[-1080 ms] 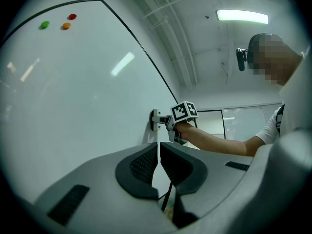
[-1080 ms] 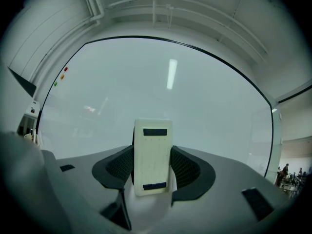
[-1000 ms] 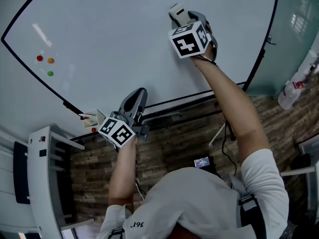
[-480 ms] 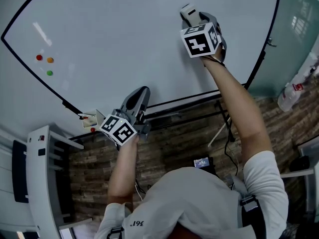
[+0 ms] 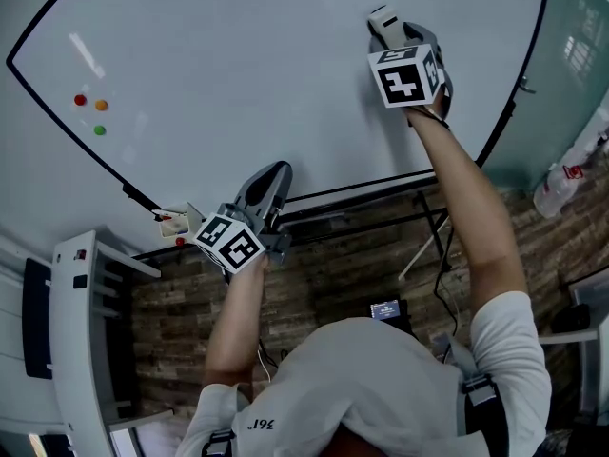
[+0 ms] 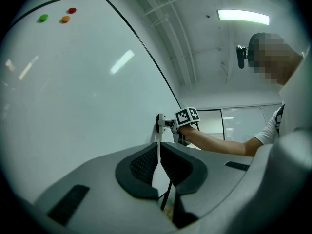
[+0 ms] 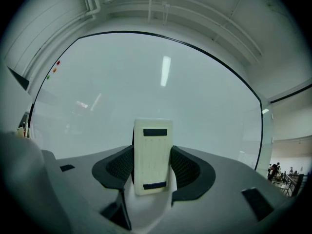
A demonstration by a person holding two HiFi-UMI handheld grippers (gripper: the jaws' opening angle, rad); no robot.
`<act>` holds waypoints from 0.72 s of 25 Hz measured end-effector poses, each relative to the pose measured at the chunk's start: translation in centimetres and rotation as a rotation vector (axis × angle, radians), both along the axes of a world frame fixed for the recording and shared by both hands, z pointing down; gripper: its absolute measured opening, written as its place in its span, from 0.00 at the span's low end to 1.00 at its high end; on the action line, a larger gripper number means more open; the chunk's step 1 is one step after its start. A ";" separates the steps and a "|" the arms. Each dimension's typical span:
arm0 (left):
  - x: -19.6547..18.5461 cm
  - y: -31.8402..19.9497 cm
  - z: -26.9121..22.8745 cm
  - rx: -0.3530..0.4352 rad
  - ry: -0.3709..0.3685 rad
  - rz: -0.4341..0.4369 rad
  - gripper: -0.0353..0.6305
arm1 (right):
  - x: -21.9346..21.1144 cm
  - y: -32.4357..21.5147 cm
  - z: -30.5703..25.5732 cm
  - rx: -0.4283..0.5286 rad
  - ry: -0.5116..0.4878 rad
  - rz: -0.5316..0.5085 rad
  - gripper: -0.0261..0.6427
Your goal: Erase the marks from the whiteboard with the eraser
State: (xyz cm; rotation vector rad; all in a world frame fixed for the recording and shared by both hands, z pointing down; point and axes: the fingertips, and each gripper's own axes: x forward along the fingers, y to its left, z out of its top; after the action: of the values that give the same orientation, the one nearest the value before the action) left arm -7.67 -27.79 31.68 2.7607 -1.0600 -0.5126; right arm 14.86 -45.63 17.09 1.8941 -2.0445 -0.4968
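The whiteboard point(image 5: 238, 74) fills the upper head view; I see no written marks on it. My right gripper point(image 5: 388, 29) is shut on the white eraser point(image 7: 151, 155), whose back faces the camera in the right gripper view, and presses it flat to the whiteboard point(image 7: 161, 96) toward the board's right side. The eraser point(image 5: 383, 19) shows just past the marker cube. My left gripper point(image 5: 269, 187) hangs low by the board's bottom edge, shut with nothing between its jaws point(image 6: 158, 162). From the left gripper view the right gripper point(image 6: 168, 126) and eraser point(image 6: 160, 123) show against the whiteboard point(image 6: 73, 96).
Three round magnets, red point(image 5: 80, 100), orange point(image 5: 101, 105) and green point(image 5: 99, 129), stick at the board's left. A small box with pens point(image 5: 174, 224) sits on the board's tray at the lower left. A white cabinet point(image 5: 81, 341) stands left; wooden floor point(image 5: 333, 274) lies below.
My right gripper has slid the eraser to the right along the whiteboard. The left gripper has stayed by the bottom edge.
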 end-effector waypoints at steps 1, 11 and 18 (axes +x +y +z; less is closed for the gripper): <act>0.0 0.0 0.1 0.001 0.001 0.001 0.09 | 0.2 0.0 0.0 0.000 0.000 0.003 0.42; -0.1 0.2 0.5 -0.008 0.005 0.003 0.09 | 2.1 -0.1 0.2 -0.011 -0.014 0.032 0.42; 0.1 0.4 0.8 -0.015 0.003 0.000 0.09 | 5.4 0.7 0.3 0.005 -0.093 0.070 0.42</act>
State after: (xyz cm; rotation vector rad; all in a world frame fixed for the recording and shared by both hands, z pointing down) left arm -7.60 -27.37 32.50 2.7463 -1.0581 -0.5067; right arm 20.29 -44.94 17.34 2.0189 -2.0269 -0.4043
